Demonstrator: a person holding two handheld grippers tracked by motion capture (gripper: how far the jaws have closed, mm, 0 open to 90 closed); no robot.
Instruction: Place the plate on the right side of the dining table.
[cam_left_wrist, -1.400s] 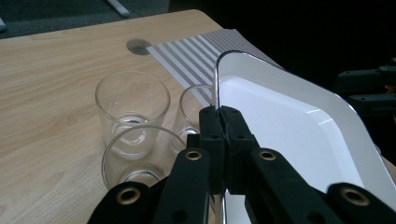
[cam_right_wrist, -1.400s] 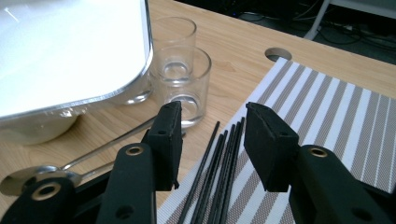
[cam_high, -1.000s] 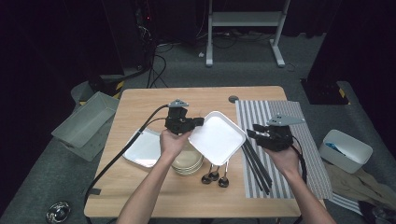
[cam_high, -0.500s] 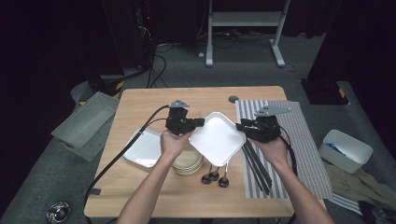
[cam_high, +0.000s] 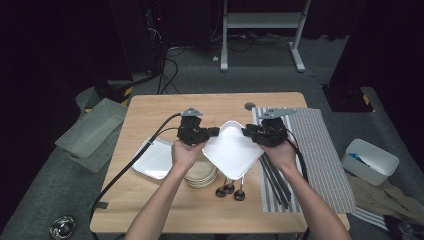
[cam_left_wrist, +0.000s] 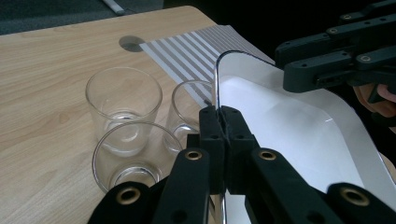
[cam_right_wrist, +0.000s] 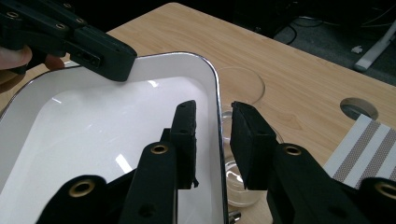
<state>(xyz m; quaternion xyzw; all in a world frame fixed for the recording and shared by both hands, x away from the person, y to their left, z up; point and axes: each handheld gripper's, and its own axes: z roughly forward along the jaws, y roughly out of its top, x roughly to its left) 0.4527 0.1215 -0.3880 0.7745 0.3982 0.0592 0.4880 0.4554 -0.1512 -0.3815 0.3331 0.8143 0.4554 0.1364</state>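
A white tray (cam_high: 232, 150) hangs above the bench's glasses (cam_left_wrist: 123, 109), left gripper (cam_high: 212, 132) clamped on its rim, right gripper (cam_right_wrist: 212, 133) just closing astride the opposite rim, not yet pinching; a one-sided hold could tip it.

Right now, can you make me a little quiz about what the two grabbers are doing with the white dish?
1. True or false: the left gripper is clamped on the rim of the white dish.
2. How do the right gripper's jaws stand at the dish's rim?
A. pressed tight on it
B. one on each side, with a gap
C. far away from it
3. How many clear glasses stand on the table under the dish in the left gripper view?

Key:
1. True.
2. B. They have just been closing around the rim.
3. Three.
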